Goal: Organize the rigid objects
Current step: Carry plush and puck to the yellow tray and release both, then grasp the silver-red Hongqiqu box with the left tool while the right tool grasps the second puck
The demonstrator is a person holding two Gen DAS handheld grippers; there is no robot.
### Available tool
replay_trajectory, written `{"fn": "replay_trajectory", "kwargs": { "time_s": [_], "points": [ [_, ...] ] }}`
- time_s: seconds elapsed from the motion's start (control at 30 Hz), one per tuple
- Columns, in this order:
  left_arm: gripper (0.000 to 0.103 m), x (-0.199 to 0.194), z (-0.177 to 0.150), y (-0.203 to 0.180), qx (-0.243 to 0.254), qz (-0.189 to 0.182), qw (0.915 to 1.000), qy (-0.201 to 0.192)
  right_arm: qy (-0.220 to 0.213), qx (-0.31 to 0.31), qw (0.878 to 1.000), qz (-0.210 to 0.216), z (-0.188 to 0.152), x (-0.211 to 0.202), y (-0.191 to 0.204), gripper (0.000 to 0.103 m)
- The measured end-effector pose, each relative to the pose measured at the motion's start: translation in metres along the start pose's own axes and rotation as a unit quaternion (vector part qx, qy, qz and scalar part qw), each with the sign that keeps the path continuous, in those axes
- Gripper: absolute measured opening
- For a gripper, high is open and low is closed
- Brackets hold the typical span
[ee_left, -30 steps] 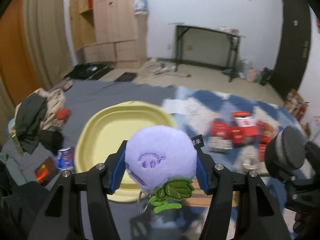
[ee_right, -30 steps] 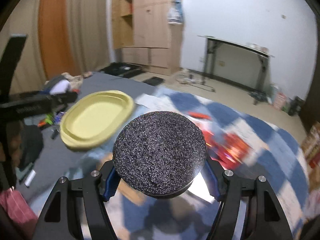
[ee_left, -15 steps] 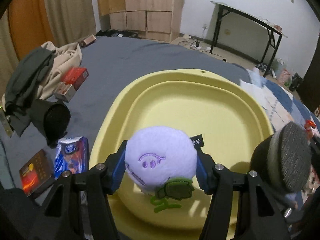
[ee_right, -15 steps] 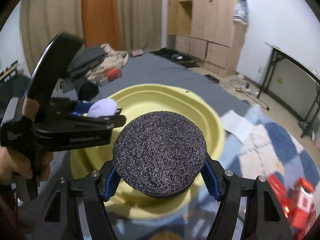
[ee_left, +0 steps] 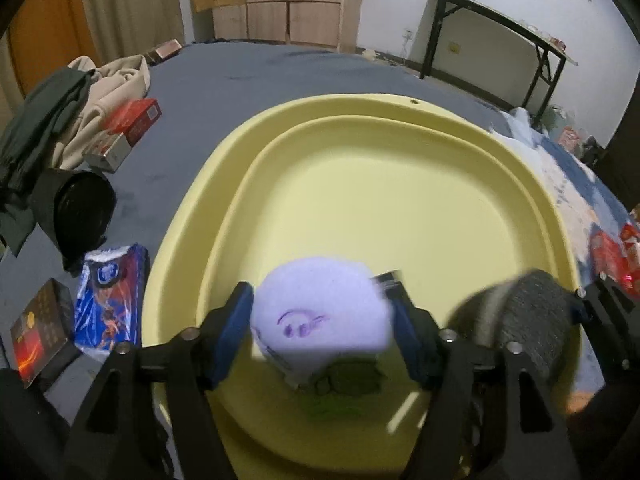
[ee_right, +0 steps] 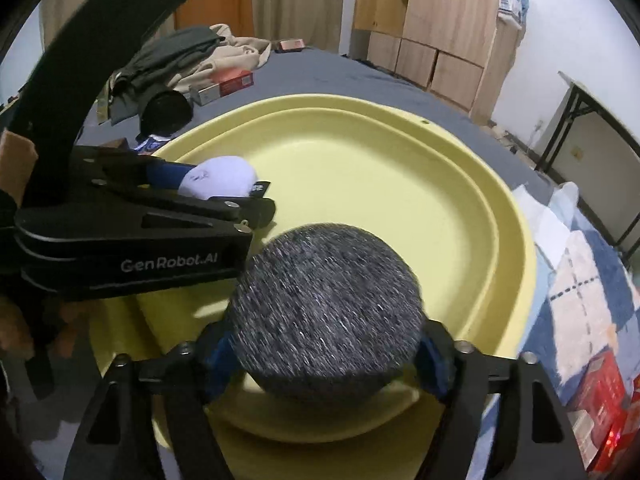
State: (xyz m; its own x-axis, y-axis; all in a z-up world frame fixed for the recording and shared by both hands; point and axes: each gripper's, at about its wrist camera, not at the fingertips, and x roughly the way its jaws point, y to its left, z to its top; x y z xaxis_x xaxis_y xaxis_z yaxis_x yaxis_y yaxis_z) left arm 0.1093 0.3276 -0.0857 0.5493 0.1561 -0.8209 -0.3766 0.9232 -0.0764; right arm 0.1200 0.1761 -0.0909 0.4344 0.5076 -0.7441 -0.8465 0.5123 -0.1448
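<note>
A purple plush ball with a stitched face and green leaves sits between the jaws of my left gripper, low over the near part of the big yellow tray. The jaws are opening and the plush is blurred, no longer squeezed. A round, dark grey speckled disc lies between the jaws of my right gripper, also over the tray's near side. Those jaws are opening too, and the disc is blurred. In the right wrist view the left gripper reaches in from the left with the plush.
The tray lies on a grey blanket. Left of it are a black cylinder, a blue packet, a dark box, a red box and piled clothes. Red boxes lie on the blue-white rug at the right.
Both grippers came down over the yellow tray. Their jaws have widened, and the plush and the grey disc, sharp before, now look blurred and loose between them.
</note>
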Motion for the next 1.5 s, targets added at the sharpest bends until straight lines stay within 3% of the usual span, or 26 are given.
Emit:
{"fn": "replay_trajectory", "kwargs": {
  "time_s": [0.03, 0.07, 0.1, 0.27, 0.33, 0.43, 0.7, 0.83, 0.9, 0.97, 1.1, 1.2, 1.33, 1.5],
  "points": [
    [0.086, -0.005, 0.000, -0.001, 0.001, 0.001, 1.0000, -0.003, -0.005, -0.002, 1.000, -0.001, 0.001, -0.005, 0.003, 0.094],
    [0.091, -0.015, -0.001, -0.002, 0.003, 0.007, 0.9999, -0.014, -0.016, -0.003, 1.000, -0.003, 0.000, -0.013, 0.007, 0.102],
    [0.097, -0.022, -0.002, -0.004, 0.005, 0.009, 0.9997, -0.022, -0.025, -0.004, 1.000, -0.005, -0.007, -0.026, 0.013, 0.102],
    [0.103, -0.074, -0.001, -0.026, 0.022, -0.003, 0.9991, -0.037, -0.051, 0.039, 0.998, -0.011, -0.027, -0.090, 0.007, 0.103],
    [0.103, -0.098, -0.002, -0.046, 0.028, -0.019, 0.9982, -0.049, -0.064, 0.092, 0.994, -0.014, -0.044, -0.124, -0.005, 0.103],
    [0.103, -0.135, -0.009, -0.091, 0.045, -0.054, 0.9951, -0.069, -0.077, 0.191, 0.978, -0.032, -0.085, -0.183, -0.032, 0.103],
    [0.103, -0.209, -0.063, -0.207, 0.076, -0.154, 0.9819, -0.079, -0.073, 0.235, 0.957, -0.156, -0.199, -0.324, -0.068, 0.103],
    [0.103, -0.215, -0.101, -0.231, 0.110, -0.154, 0.9775, -0.093, -0.075, 0.231, 0.951, -0.191, -0.238, -0.375, -0.072, 0.103],
    [0.103, -0.206, -0.116, -0.237, 0.130, -0.132, 0.9802, -0.070, -0.077, 0.240, 0.946, -0.205, -0.257, -0.393, -0.068, 0.103],
    [0.103, -0.194, -0.124, -0.242, 0.148, -0.121, 0.9808, -0.039, -0.084, 0.261, 0.940, -0.204, -0.275, -0.400, -0.069, 0.103],
    [0.103, -0.193, -0.125, -0.236, 0.137, -0.120, 0.9825, -0.038, -0.076, 0.296, 0.928, -0.211, -0.309, -0.401, -0.061, 0.103],
    [0.103, -0.195, -0.121, -0.233, 0.123, -0.127, 0.9833, -0.046, -0.069, 0.305, 0.930, -0.194, -0.313, -0.401, -0.069, 0.103],
    [0.103, -0.182, -0.113, -0.237, 0.139, -0.125, 0.9814, -0.045, -0.081, 0.290, 0.933, -0.195, -0.302, -0.392, -0.085, 0.103],
    [0.103, -0.150, -0.088, -0.248, 0.171, -0.107, 0.9786, -0.040, -0.051, 0.278, 0.941, -0.188, -0.300, -0.343, -0.113, 0.103]
  ]
}}
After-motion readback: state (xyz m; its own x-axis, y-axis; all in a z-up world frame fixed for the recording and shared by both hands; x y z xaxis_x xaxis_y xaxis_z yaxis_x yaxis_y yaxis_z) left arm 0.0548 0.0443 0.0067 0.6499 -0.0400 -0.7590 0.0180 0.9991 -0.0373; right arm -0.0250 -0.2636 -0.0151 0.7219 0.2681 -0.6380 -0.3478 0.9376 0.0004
